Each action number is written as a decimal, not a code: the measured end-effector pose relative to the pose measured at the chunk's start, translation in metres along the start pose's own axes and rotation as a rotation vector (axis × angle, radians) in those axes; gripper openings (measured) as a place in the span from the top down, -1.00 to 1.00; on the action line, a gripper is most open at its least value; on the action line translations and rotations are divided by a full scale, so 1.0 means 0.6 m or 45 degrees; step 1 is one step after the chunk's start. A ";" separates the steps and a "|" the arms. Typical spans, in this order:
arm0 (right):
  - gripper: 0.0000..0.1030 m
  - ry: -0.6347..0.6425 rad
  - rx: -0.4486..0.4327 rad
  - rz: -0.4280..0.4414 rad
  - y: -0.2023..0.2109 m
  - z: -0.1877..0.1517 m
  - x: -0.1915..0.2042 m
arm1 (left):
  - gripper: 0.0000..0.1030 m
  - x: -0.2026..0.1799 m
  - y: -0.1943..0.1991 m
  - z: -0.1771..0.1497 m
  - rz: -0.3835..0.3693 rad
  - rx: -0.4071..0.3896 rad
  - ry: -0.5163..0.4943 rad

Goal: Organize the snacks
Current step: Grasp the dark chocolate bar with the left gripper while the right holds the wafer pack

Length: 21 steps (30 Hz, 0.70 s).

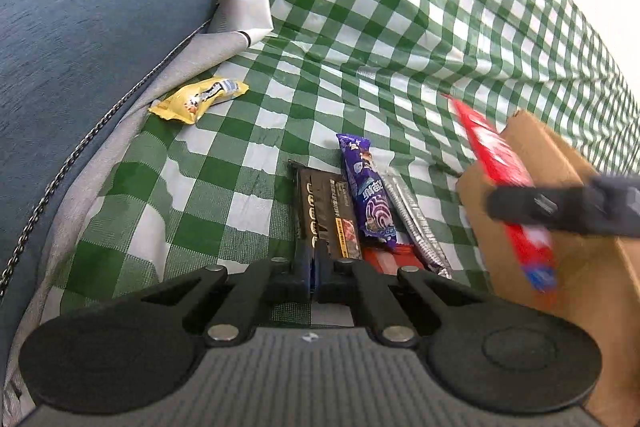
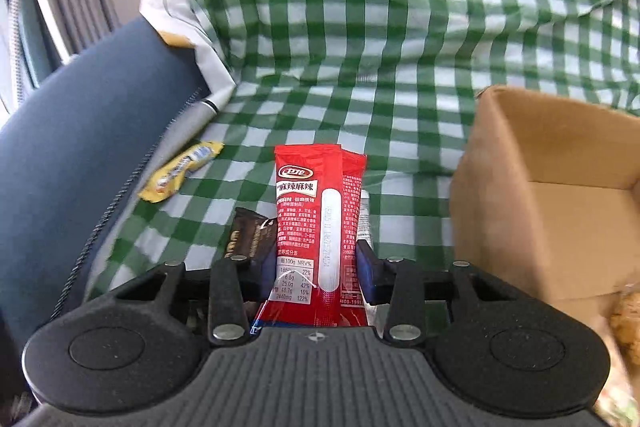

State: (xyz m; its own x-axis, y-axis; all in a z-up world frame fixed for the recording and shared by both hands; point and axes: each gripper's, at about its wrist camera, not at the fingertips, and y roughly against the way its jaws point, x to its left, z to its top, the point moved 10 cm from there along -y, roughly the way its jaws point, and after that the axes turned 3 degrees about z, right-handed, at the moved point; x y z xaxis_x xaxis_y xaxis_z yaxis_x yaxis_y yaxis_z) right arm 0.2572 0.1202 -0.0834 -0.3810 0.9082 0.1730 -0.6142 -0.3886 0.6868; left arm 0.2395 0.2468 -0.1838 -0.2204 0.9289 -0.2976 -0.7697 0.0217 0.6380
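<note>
Checked cloth (image 2: 400,115) blurs behind right claw (image 2: 318,275) gripping red packet (image 2: 316,227).

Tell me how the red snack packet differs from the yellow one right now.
The red snack packet is clamped in the right gripper, lifted off the cloth; the yellow snack packet lies loose on the checked cloth, untouched. The red one is long and narrow with white print; the yellow one looks shorter and crumpled. Both are sealed and outside the cardboard box.

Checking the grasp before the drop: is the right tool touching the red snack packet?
Touching. The right wrist view shows the right tool shut on the red snack packet, its fingers pressing both sides of the wrapper.
</note>
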 end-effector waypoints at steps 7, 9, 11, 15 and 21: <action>0.18 0.035 0.002 0.052 0.100 -0.057 0.014 | 1.00 0.007 0.032 0.008 -0.035 -0.026 0.059; 0.18 0.060 0.019 0.080 0.124 -0.089 0.024 | 1.00 0.011 0.042 0.010 -0.037 -0.035 0.080; 0.18 0.094 0.035 0.093 0.142 -0.122 0.034 | 1.00 0.018 0.051 0.012 -0.037 -0.045 0.107; 0.18 0.140 0.075 0.117 0.163 -0.192 0.041 | 0.97 0.020 0.058 0.013 -0.028 -0.049 0.128; 0.18 0.185 0.114 0.115 0.156 -0.265 0.029 | 0.40 -0.004 0.033 0.003 0.011 -0.027 0.015</action>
State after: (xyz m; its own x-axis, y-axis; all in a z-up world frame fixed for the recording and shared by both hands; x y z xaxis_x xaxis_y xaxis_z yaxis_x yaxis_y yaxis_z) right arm 0.0829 0.0748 -0.1283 -0.5317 0.8357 0.1374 -0.5115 -0.4462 0.7343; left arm 0.2258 0.2458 -0.1691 -0.2343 0.9245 -0.3005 -0.7804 0.0054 0.6252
